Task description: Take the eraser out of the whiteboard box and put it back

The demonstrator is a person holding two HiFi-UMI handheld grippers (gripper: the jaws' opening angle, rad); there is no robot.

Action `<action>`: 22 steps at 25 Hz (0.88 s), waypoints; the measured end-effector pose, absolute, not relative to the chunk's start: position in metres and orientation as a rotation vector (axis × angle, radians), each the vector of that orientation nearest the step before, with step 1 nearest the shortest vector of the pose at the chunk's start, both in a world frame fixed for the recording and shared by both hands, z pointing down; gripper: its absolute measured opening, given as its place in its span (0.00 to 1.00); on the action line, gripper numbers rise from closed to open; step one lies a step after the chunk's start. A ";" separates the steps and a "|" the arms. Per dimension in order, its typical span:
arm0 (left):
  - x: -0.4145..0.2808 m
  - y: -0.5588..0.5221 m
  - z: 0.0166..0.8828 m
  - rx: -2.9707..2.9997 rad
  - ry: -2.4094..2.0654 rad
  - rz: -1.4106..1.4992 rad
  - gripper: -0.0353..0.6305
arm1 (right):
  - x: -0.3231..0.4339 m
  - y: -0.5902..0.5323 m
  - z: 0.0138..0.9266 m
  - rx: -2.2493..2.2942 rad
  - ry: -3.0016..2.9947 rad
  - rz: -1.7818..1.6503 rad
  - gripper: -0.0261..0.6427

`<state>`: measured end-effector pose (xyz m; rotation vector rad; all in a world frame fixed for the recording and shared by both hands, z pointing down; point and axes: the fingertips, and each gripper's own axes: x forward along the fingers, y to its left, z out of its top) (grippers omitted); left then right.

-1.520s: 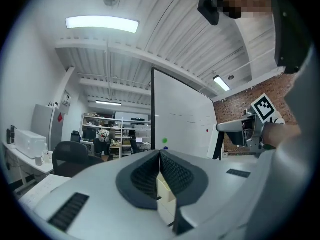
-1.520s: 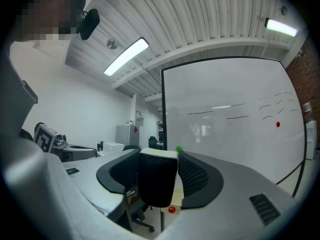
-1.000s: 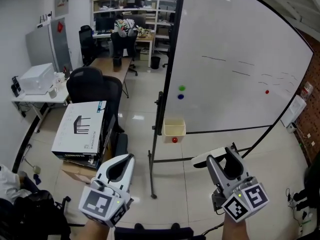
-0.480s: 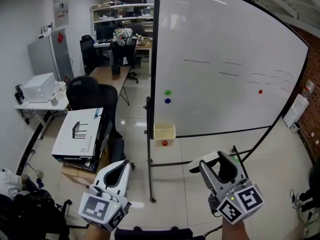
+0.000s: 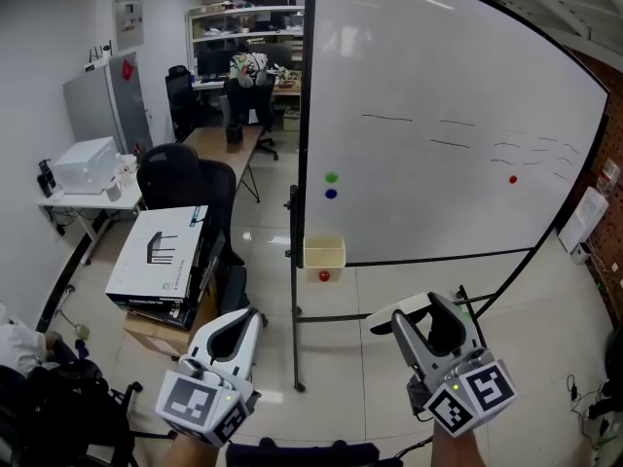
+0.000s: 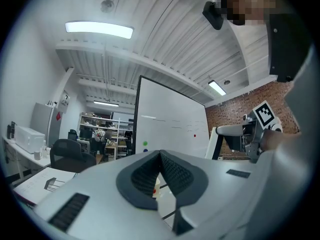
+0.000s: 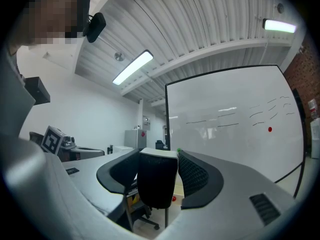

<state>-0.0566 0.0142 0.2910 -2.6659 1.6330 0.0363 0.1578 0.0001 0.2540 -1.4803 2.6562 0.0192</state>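
The whiteboard box (image 5: 323, 253) is a small pale yellow tray fixed low on the whiteboard (image 5: 438, 115), near its left edge, well ahead of both grippers. My right gripper (image 5: 428, 314) points level towards the board and is shut on the eraser (image 7: 157, 184), a black felt block with a white back (image 5: 414, 309) that sticks out to the left of the jaws. My left gripper (image 5: 232, 331) is beside it at the lower left, pointing level, with its dark pads meeting at the tips (image 6: 160, 154) and nothing between them.
A red magnet (image 5: 324, 276) sits just under the box; green (image 5: 331, 177) and blue (image 5: 331, 194) magnets are above it. The board's stand legs (image 5: 297, 358) cross the floor ahead. A large cardboard carton (image 5: 161, 251) and office chairs (image 5: 180, 178) stand to the left.
In the head view the whiteboard's edge and the box have slid a little to the left since a second ago. Both grippers keep their places, the right still shut on the eraser.
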 end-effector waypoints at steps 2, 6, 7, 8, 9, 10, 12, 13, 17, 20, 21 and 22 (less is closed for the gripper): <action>-0.057 0.014 0.291 -2.663 1.641 0.036 0.08 | 0.158 0.000 0.254 -1.469 2.653 0.004 0.43; -0.064 0.015 0.292 -2.648 1.665 0.038 0.08 | 0.155 0.000 0.255 -1.472 2.651 0.000 0.43; -0.066 0.015 0.292 -2.645 1.670 0.042 0.08 | 0.154 -0.001 0.256 -1.476 2.654 0.000 0.43; -0.067 0.015 0.292 -2.646 1.670 0.049 0.08 | 0.154 -0.001 0.257 -1.479 2.655 -0.002 0.43; -0.067 0.016 0.291 -2.650 1.662 0.056 0.08 | 0.153 -0.001 0.258 -1.481 2.655 -0.005 0.43; -0.067 0.016 0.291 -2.656 1.654 0.060 0.08 | 0.152 -0.001 0.258 -1.481 2.656 -0.007 0.43; -0.068 0.017 0.291 -2.654 1.651 0.050 0.08 | 0.150 -0.002 0.259 -1.480 2.656 -0.008 0.43; -0.069 0.017 0.291 -2.651 1.652 0.041 0.08 | 0.149 -0.002 0.258 -1.478 2.656 -0.007 0.43; -0.070 0.017 0.291 -2.646 1.653 0.036 0.08 | 0.146 -0.003 0.257 -1.474 2.661 0.003 0.43; -0.070 0.018 0.290 -2.654 1.643 0.051 0.08 | 0.146 -0.004 0.258 -1.476 2.661 0.005 0.43; -0.070 0.018 0.289 -2.656 1.635 0.050 0.08 | 0.146 -0.004 0.257 -1.478 2.660 0.007 0.43; -0.070 0.018 0.289 -2.651 1.629 0.043 0.08 | 0.147 -0.004 0.257 -1.478 2.659 0.010 0.43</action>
